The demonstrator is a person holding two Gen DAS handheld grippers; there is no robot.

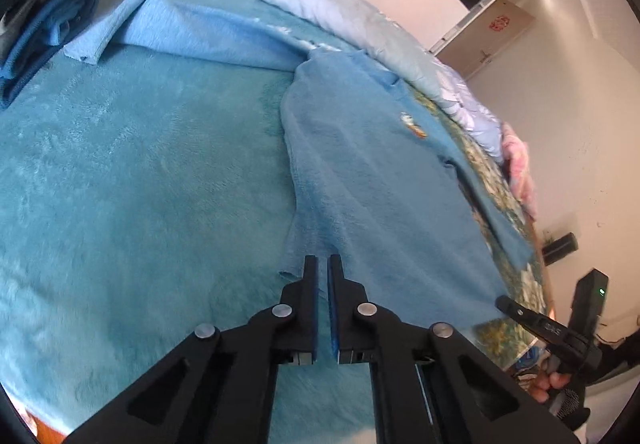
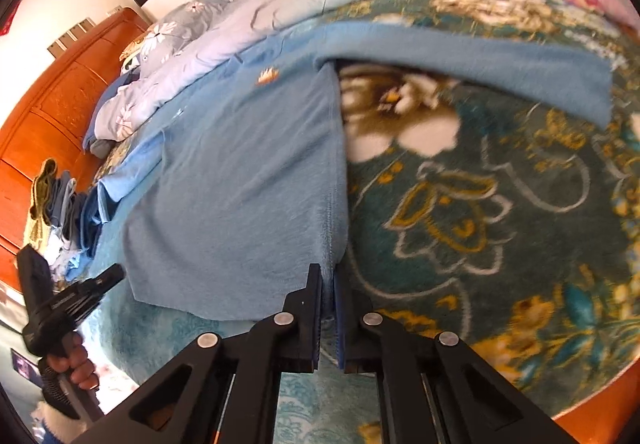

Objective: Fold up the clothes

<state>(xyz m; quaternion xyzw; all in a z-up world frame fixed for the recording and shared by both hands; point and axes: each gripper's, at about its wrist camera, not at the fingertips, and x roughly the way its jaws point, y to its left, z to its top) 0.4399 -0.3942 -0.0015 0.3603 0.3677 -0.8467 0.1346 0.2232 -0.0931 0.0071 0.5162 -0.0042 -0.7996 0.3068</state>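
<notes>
Blue fleece top (image 2: 240, 172) lies spread flat on the bed (image 2: 500, 204), its long axis running away from both hands, collar end far, hem near. The right hand-held gripper (image 2: 328, 284) is pinched shut on the hem at the garment's right side seam. The left hand-held gripper (image 1: 323, 268), jaws pressed together, sits at the hem's left corner; whether cloth is actually caught between its pads I cannot tell. With a gripper at each end of the near hem, the fold would likely carry that edge away toward the collar.
</notes>
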